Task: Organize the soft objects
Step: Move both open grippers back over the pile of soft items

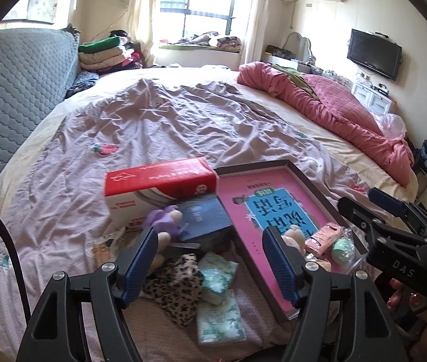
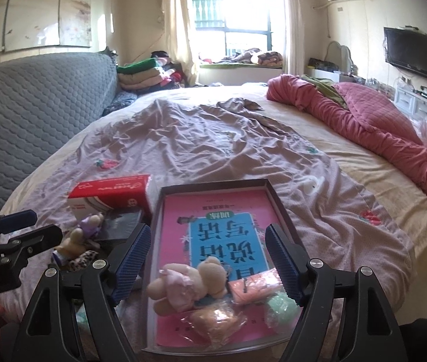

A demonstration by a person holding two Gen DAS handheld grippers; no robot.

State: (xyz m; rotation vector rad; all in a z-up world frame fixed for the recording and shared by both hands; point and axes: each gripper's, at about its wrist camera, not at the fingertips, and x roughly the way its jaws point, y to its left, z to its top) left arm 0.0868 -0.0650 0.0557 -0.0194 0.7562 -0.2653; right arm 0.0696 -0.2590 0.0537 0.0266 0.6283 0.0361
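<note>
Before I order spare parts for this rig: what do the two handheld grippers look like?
Both match: black angular frames with silver screws, and two fingers faced with ribbed blue pads. The left gripper has a black cable looping beside it. The right gripper, seen from the left camera, carries white "DAS" lettering and a blue tab on top.

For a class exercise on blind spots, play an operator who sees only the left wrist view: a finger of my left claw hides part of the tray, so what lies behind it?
Observer: A plush bear in a pink dress lies on the pink book inside the tray.
Operator: Anything nearer the tray's front edge?
Observer: A peach-coloured soft item in clear wrap, out of your sight.
Operator: Is the right claw holding anything?
Observer: No. The right claw is open and its pads touch nothing.
</note>
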